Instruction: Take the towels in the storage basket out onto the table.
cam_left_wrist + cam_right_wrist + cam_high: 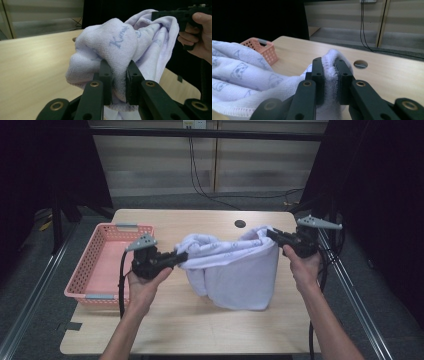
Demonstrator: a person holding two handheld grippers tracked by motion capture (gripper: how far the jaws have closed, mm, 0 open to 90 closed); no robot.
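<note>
Over the table (200, 330), the towel (235, 270) hangs between both clamping grippers.

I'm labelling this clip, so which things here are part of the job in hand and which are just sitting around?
In the job:
- white towel, held up between both grippers
- left gripper, shut on the towel
- right gripper, shut on the towel

Just there:
- pink basket on the table's left
- table

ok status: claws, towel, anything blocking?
Left claw and right claw clamped on towel. Towel hangs between them over table. Basket left, clear.
</note>
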